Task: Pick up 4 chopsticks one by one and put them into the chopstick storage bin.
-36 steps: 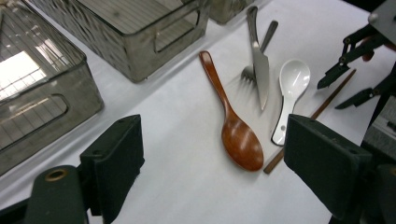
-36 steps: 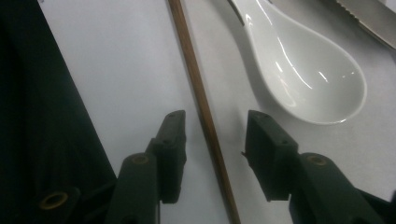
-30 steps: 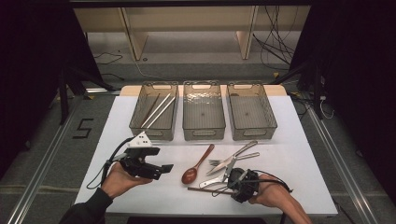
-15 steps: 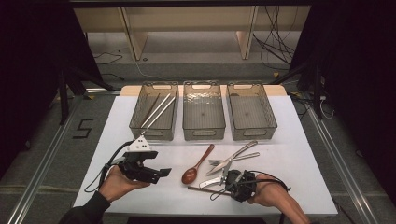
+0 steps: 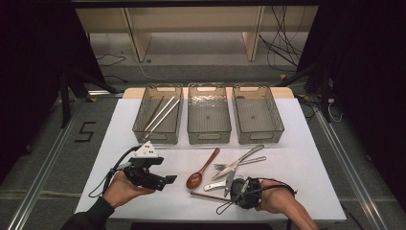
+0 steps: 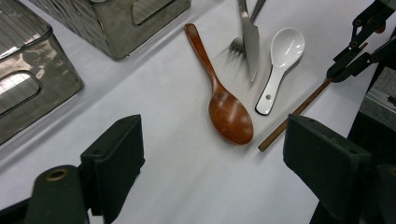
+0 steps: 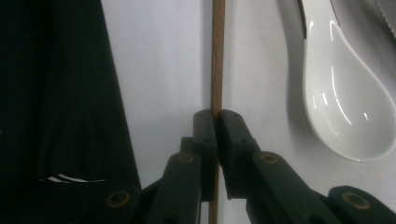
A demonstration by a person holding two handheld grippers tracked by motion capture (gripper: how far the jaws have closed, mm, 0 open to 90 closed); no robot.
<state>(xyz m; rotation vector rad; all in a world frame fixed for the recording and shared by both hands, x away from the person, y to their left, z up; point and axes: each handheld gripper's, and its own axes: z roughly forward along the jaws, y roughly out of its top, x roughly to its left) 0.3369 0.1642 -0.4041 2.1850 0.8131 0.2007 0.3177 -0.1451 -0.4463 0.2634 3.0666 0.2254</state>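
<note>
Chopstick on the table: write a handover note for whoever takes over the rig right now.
Right gripper: jaws have just been closing and now pinch the brown chopstick, which lies on the table.
Left gripper: open, nothing between the jaws, near the wooden spoon.
Done: two chopsticks in the left bin.
Left: lift this chopstick to that bin, probably; then sort the wooden spoon, white spoon, fork and knife.

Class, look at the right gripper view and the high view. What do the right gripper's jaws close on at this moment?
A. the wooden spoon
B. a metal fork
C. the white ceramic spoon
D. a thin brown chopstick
D: in the right gripper view the right gripper has its two jaws pressed together on the thin brown chopstick, having just been closing, while the white ceramic spoon lies free beside it on the table.
</note>
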